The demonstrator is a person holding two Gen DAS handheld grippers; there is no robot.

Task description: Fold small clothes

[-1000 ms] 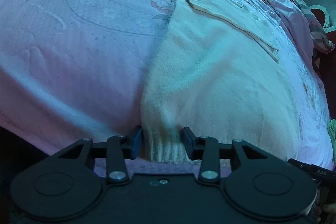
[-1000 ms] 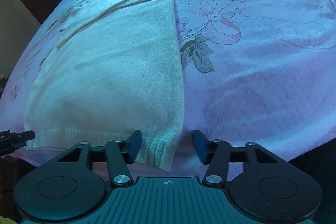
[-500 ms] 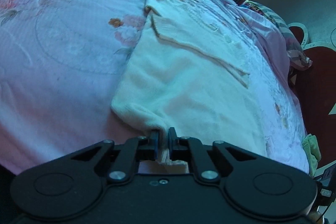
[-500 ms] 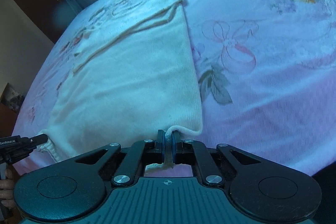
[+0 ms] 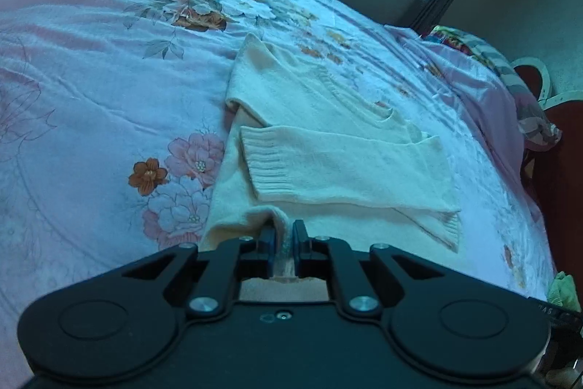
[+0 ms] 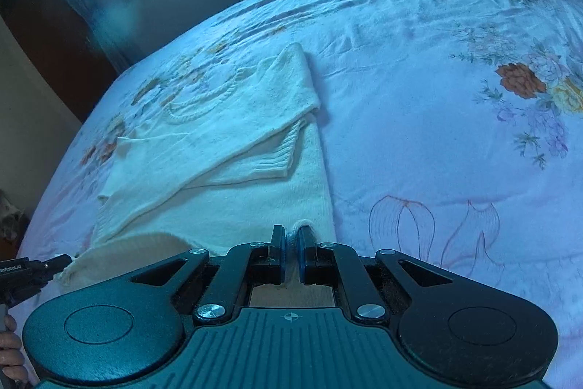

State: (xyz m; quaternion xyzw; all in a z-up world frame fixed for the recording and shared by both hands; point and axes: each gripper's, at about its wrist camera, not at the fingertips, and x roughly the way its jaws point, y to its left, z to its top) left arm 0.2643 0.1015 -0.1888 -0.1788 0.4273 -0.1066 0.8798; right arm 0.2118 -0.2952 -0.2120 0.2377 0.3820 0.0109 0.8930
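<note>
now both tools have clamped the cream sweater (image 5: 328, 148)'s hem: left tool (image 5: 283, 243) and right tool (image 6: 290, 254) pinch its corners, lifting them off the floral bed (image 6: 419, 97) toward the collar.

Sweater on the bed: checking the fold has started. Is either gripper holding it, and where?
Both. The left gripper and right gripper are each shut on a bottom hem corner of the sweater.

Cream ribbed-cuff sweater (image 5: 328, 148) on pink bedsheet (image 5: 91, 104) with orange and pink flowers.
</note>
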